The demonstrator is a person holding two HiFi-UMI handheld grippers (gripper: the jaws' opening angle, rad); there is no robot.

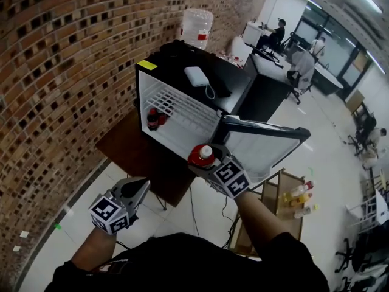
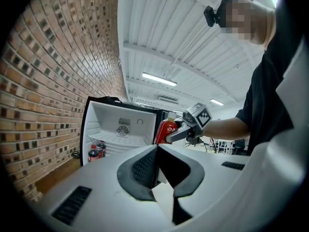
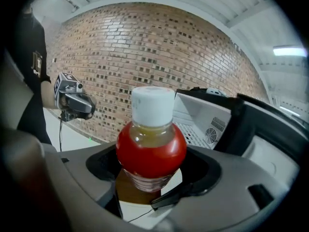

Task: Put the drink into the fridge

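Looking down in the head view, a small black fridge [image 1: 182, 59] stands on a wooden table [image 1: 130, 154] against the brick wall [image 1: 61, 72] at left, with its door [image 1: 267, 142] swung open to the right. The right gripper [image 1: 203, 162] holds the drink [image 1: 203, 154], a bottle with a red label and a white cap, upright in the air just in front of the open compartment, near the door's inner edge and not inside it. Dark bottles [image 1: 153, 119] stand at the far left of the wire shelf. A white device [image 1: 196, 76] lies on the fridge top, and a water jug [image 1: 197, 28] stands beyond it. The left gripper [image 1: 143, 186] hangs nearer and to the left, well apart from the fridge, with its jaws pressed together. A low cart [image 1: 285, 178] with bottles stands on the floor at right.

From the left gripper view, the left gripper [image 2: 157, 149] has its jaws shut tight against each other with nothing between them. Beyond, the fridge [image 2: 120, 117] shows its white interior, the dark bottles [image 2: 95, 152] sit low at its left, and the drink [image 2: 166, 131] is in the right gripper [image 2: 179, 132] at the opening's right edge.

From the right gripper view, the right gripper [image 3: 152, 170] pinches the drink [image 3: 150, 144] between its widely spread jaws, cap uppermost. The fridge [image 3: 203, 124] lies to the right, and the left gripper [image 3: 75, 103] at left is before the brick wall [image 3: 145, 47].
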